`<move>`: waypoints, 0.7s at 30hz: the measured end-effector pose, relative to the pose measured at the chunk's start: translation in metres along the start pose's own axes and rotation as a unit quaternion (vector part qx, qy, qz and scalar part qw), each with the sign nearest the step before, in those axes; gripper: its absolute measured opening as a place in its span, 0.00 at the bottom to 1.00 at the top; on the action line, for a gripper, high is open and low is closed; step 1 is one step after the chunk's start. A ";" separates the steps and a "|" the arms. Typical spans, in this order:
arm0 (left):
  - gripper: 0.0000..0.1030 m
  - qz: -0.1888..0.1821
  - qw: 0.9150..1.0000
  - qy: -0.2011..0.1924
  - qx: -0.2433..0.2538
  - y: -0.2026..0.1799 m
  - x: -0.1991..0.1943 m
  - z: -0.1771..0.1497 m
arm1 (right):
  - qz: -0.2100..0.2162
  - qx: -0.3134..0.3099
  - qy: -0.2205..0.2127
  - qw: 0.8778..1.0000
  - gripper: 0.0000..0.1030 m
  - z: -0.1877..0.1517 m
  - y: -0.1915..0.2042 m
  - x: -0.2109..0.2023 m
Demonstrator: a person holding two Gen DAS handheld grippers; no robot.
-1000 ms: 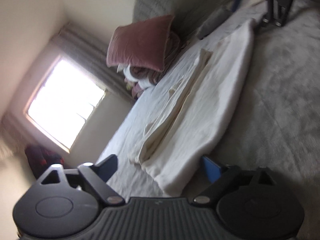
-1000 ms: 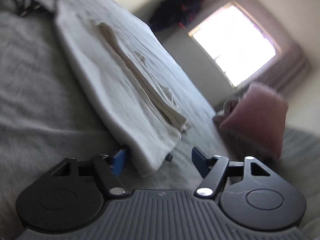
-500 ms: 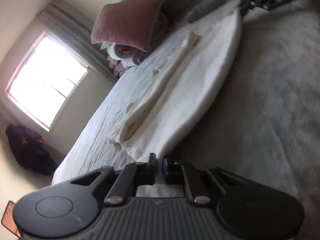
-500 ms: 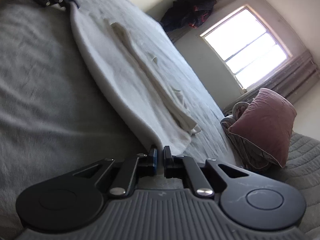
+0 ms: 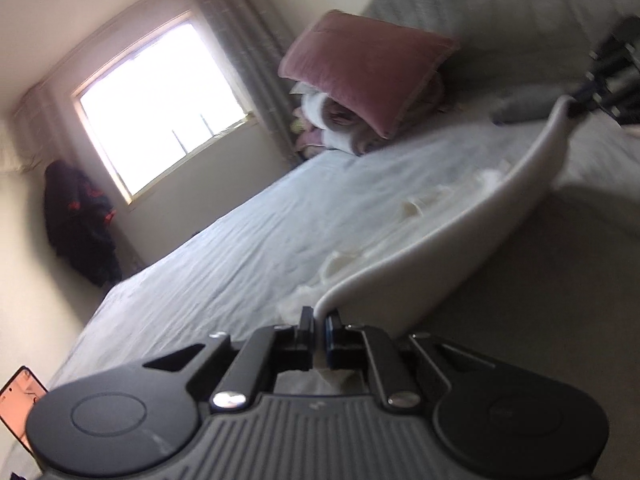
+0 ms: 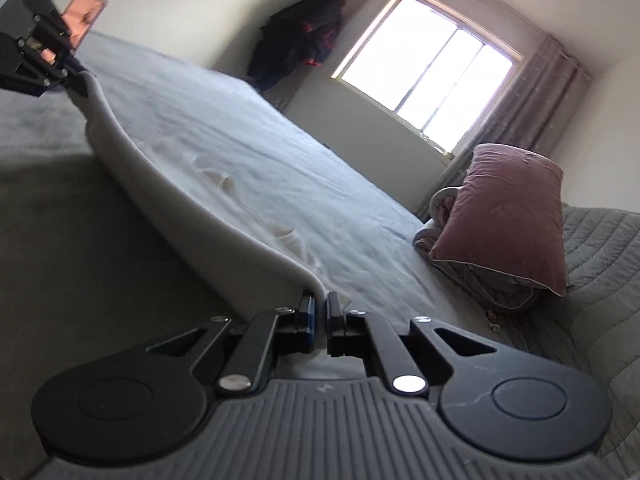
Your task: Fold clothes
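Observation:
A cream garment [image 5: 460, 240] lies lengthwise on the bed, its near long edge lifted off the grey blanket and sagging between both grippers. My left gripper [image 5: 319, 322] is shut on one end of that edge, cloth pinched between its pads. My right gripper [image 6: 319, 312] is shut on the other end of the cream garment [image 6: 192, 196]. Each gripper shows small in the other's view: the right gripper [image 5: 580, 98] at the far right, the left gripper [image 6: 76, 80] at the far left. Folded sleeves or creases lie on the garment's far side.
A pink pillow [image 5: 368, 68] tops a heap of bedding at the headboard end. The pale sheet [image 6: 256, 128] stretches toward a bright window [image 6: 424, 76]. Dark clothes [image 6: 300, 36] hang by the wall. A phone screen [image 5: 20, 396] glows at the left edge.
Both grippers closed on the ends of the garment's near edge and then rose, lifting that edge off the blanket. Both views rolled toward level.

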State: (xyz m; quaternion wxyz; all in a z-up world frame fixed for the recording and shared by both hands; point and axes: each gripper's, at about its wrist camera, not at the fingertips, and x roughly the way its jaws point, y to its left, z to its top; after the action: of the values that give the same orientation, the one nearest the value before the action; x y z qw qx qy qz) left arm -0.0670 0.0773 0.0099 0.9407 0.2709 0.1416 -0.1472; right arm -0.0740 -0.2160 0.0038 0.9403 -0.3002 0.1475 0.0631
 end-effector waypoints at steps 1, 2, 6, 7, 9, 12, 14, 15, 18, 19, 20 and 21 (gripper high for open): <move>0.05 0.003 1.000 0.003 -0.008 0.003 0.008 0.006 | -0.003 0.004 0.000 1.000 0.04 0.004 -0.003 0.005; 0.05 0.007 1.000 0.006 -0.016 0.005 0.017 0.013 | -0.007 0.008 0.000 1.000 0.04 0.009 -0.005 0.010; 0.05 0.018 0.999 0.025 -0.044 0.015 0.049 0.031 | -0.020 0.025 0.010 0.999 0.04 0.020 -0.014 0.037; 0.05 0.021 0.998 0.030 -0.049 0.017 0.056 0.034 | -0.023 0.030 0.014 0.999 0.04 0.022 -0.016 0.044; 0.05 0.023 0.998 0.040 -0.053 0.019 0.072 0.038 | -0.029 0.038 0.020 0.999 0.04 0.025 -0.019 0.057; 0.05 0.021 0.996 0.056 -0.068 0.025 0.095 0.042 | -0.032 0.049 0.032 0.998 0.04 0.026 -0.021 0.076; 0.05 0.017 0.994 0.068 -0.081 0.030 0.113 0.043 | -0.032 0.057 0.042 0.997 0.04 0.028 -0.023 0.090; 0.05 0.016 0.993 0.074 -0.088 0.032 0.122 0.044 | -0.031 0.061 0.047 0.997 0.04 0.028 -0.023 0.098; 0.05 0.009 0.990 0.095 -0.106 0.035 0.148 0.039 | -0.028 0.077 0.065 0.995 0.04 0.026 -0.023 0.121; 0.05 0.007 0.988 0.101 -0.112 0.036 0.156 0.038 | -0.027 0.083 0.071 0.994 0.04 0.025 -0.023 0.129; 0.05 0.005 0.987 0.108 -0.118 0.037 0.165 0.036 | -0.024 0.089 0.075 0.993 0.04 0.024 -0.023 0.137; 0.06 0.005 0.986 0.113 -0.121 0.037 0.172 0.033 | -0.022 0.095 0.079 0.992 0.04 0.022 -0.023 0.145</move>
State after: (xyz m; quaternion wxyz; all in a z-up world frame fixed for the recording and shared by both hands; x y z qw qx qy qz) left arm 0.1096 0.0548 -0.0048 0.9453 0.1702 0.2623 -0.0929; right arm 0.0737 -0.2173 -0.0120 0.9511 -0.2170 0.2200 0.0041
